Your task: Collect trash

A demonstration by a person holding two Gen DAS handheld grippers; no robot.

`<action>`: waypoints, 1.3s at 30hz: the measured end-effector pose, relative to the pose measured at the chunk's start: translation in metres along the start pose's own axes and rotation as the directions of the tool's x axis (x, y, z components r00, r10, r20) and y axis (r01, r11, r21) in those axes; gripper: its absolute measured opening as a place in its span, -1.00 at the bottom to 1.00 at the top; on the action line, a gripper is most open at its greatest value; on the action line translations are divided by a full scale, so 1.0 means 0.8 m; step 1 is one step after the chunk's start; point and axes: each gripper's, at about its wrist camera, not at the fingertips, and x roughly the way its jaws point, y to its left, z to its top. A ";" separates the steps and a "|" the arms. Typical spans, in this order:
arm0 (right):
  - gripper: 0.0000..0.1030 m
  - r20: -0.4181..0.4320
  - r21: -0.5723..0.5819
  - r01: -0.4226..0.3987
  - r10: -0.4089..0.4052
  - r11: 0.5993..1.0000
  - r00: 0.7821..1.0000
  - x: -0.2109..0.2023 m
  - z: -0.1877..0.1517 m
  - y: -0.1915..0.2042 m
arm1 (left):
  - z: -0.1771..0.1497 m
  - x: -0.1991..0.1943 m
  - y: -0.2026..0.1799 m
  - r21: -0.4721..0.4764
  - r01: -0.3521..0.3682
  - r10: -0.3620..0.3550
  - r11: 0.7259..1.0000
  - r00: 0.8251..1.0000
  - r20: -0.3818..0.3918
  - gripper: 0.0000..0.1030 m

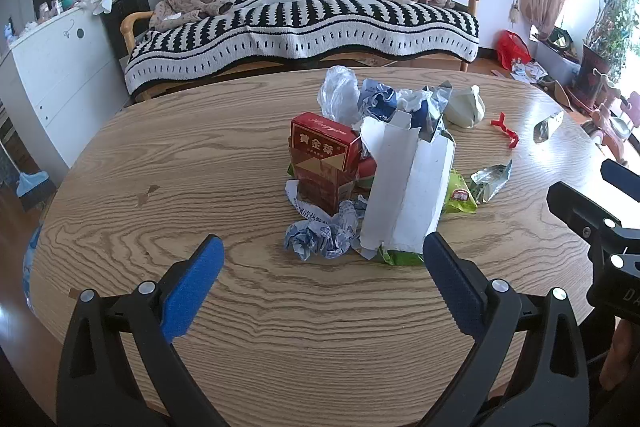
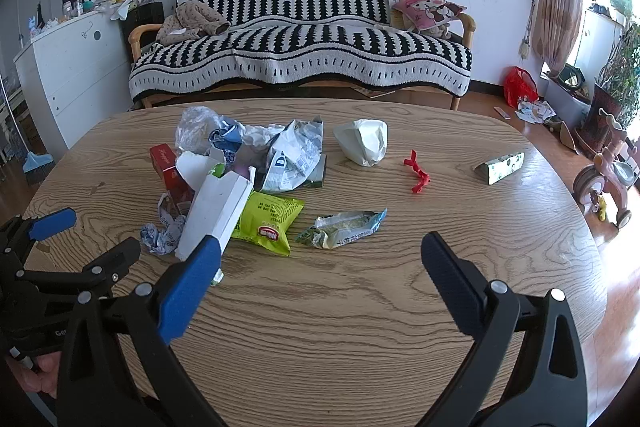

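Observation:
A pile of trash lies on the oval wooden table (image 1: pixel 248 307): a red cigarette box (image 1: pixel 324 155), a white torn carton (image 1: pixel 404 187), crumpled blue-white paper (image 1: pixel 320 237), a green snack bag (image 2: pixel 268 219), a clear plastic bag (image 2: pixel 196 127) and a silvery wrapper (image 2: pixel 344 229). Apart lie a white crumpled bag (image 2: pixel 364 141), a red ribbon (image 2: pixel 418 173) and a small green-white box (image 2: pixel 500 167). My left gripper (image 1: pixel 324 259) is open and empty just before the pile. My right gripper (image 2: pixel 320 259) is open and empty, near the silvery wrapper.
A black-and-white striped sofa (image 2: pixel 300 43) stands behind the table. A white cabinet (image 2: pixel 68 67) is at the left. A plant pot (image 2: pixel 608 107), a red bag (image 2: pixel 520 85) and a toy tricycle (image 2: pixel 608 179) are on the floor at the right.

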 end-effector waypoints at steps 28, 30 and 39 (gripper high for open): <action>0.89 -0.139 0.266 -0.049 0.089 0.963 0.986 0.060 0.017 -0.127 | 0.015 0.071 -0.064 0.146 0.100 -0.092 0.984 0.994 -0.061 0.80; 0.89 -0.184 0.288 -0.053 0.110 0.956 0.977 0.084 0.019 -0.127 | 0.017 0.085 -0.070 0.165 0.097 -0.083 0.982 0.993 -0.087 0.79; 0.57 -0.329 0.225 -0.003 0.079 0.974 0.941 0.182 0.025 -0.085 | 0.022 0.096 -0.077 0.162 0.149 -0.131 0.975 0.984 -0.118 0.11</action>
